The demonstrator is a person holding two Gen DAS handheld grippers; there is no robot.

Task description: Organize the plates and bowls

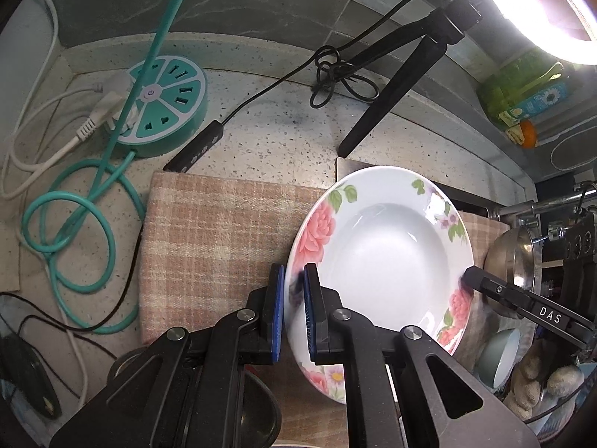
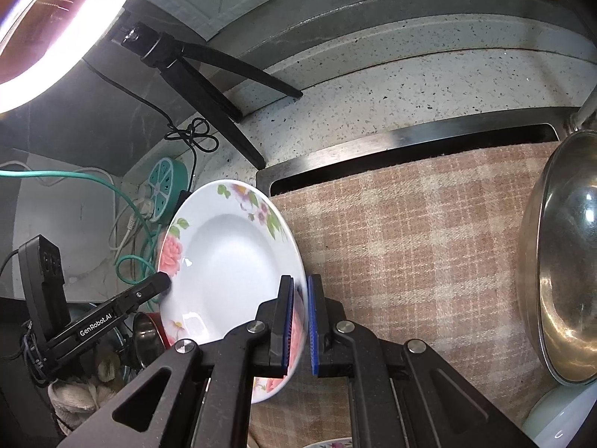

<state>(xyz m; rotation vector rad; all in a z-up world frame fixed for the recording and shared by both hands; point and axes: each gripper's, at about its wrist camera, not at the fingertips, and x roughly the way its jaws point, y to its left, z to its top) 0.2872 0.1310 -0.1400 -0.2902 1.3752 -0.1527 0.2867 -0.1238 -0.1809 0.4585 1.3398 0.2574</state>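
1. White and shiny, the plate (image 1: 377, 257) is round with a deep smooth middle and a wide flat rim. Pink roses, small purple flowers and green leaves are painted on the rim.
2. Both grippers hold the plate at once, one on each side, so it sits tilted above the cloth (image 1: 220, 235).
3. In the left wrist view, the left gripper (image 1: 294, 313) is black, with ridged blue pads. Its jaws are closed tight on the plate's left rim, one pad on top and one under it.
4. In the same view, the right gripper's black finger tip touches the plate's far right rim.
5. In the right wrist view, the right gripper (image 2: 299, 321) pinches the plate's (image 2: 224, 261) right rim between its blue pads, closed on it. The left gripper's black finger tip touches the rim on the far left side of the plate.
6. Under the plate lies the cloth, soft and woven, with pink and cream checks.
7. The cloth lies on a counter (image 1: 283, 130) of pale stone with dark speckles. Part of the cloth covers a steel sink rim (image 2: 373, 145).
8. A shiny metal bowl (image 2: 559, 261) stands on its edge at the right side of the right wrist view, well apart from the plate.
9. A round teal power strip (image 1: 168, 104) shaped like a lemon slice sits on the counter, with a teal cord (image 1: 74, 216) looped near it.
10. A black tripod (image 1: 391, 86) stands behind the plate, under a bright ring light (image 1: 541, 7).
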